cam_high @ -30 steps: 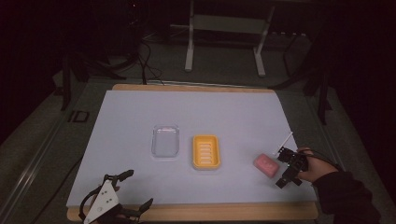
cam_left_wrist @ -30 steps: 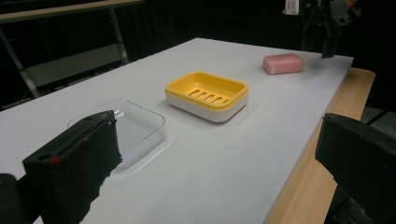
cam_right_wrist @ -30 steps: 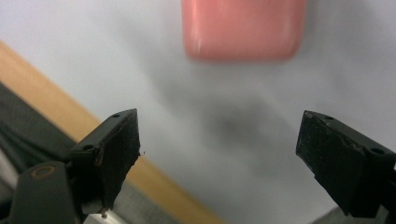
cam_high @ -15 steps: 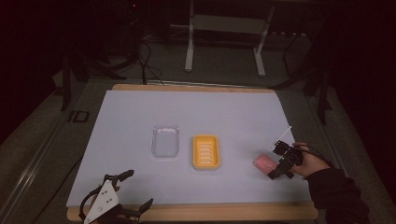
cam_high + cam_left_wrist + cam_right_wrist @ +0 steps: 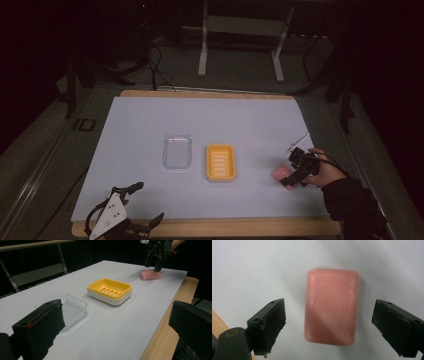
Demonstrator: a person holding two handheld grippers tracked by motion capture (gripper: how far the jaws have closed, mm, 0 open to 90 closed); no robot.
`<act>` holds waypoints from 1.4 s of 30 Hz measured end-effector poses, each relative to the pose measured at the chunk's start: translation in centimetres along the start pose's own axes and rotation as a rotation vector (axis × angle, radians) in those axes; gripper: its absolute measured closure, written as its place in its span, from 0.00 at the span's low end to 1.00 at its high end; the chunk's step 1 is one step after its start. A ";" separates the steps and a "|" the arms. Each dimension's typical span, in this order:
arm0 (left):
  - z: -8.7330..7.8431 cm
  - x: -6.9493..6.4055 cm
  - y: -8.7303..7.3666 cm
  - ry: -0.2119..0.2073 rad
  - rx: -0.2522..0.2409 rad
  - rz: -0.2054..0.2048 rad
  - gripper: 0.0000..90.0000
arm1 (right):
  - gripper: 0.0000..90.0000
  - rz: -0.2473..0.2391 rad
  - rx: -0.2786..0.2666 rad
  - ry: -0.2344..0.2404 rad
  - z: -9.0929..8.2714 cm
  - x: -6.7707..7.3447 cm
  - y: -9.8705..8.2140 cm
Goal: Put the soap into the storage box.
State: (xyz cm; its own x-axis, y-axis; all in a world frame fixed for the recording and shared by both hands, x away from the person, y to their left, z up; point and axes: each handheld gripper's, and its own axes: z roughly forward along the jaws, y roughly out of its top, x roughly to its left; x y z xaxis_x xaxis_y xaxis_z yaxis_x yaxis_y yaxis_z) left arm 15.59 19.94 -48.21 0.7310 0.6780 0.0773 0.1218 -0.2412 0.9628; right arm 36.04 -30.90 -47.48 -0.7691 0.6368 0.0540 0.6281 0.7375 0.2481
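Right gripper [image 5: 329,322] hangs straight over the pink soap bar [image 5: 331,306], jaws just opened wide, straddling without touching, lined up to grab it. Soap lies flat on the white mat [image 5: 240,120], right of the yellow soap dish [image 5: 220,162]. Left gripper [image 5: 142,202] idle, open, empty at the near edge.

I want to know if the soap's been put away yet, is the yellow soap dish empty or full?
Empty. The yellow soap dish shows its bare slotted bottom; the pink soap lies on the table, between the right gripper's open jaws.

Right gripper [image 5: 289,176] pointed down, jaws spread wide and just been opening — pads touching nothing. Left gripper [image 5: 134,207] lay low near the table's edge, jaws apart.
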 end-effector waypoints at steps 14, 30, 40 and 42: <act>0.0 0.0 0.0 -0.003 0.003 0.001 0.00 | 0.26 0.004 0.064 0.005 1.8 -0.3 0.9; 0.1 -0.1 0.0 -0.003 0.003 0.003 0.00 | 0.41 0.032 0.120 -0.090 2.8 0.8 1.0; 0.1 0.0 0.0 -0.001 0.002 -0.003 0.00 | 0.42 0.230 0.124 -0.114 2.6 0.9 1.1; 0.2 -0.1 0.0 -0.001 0.002 -0.003 0.00 | 0.42 0.254 0.128 -0.112 2.5 1.1 1.4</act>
State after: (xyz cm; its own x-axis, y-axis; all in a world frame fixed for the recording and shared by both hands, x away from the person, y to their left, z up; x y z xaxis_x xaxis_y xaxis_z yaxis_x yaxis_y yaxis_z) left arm 15.68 19.77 -48.24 0.7316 0.6777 0.0739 0.1252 -0.2401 0.9627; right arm 36.35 -28.65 -49.51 -0.5724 0.8199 -0.0101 0.8138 0.5695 0.1161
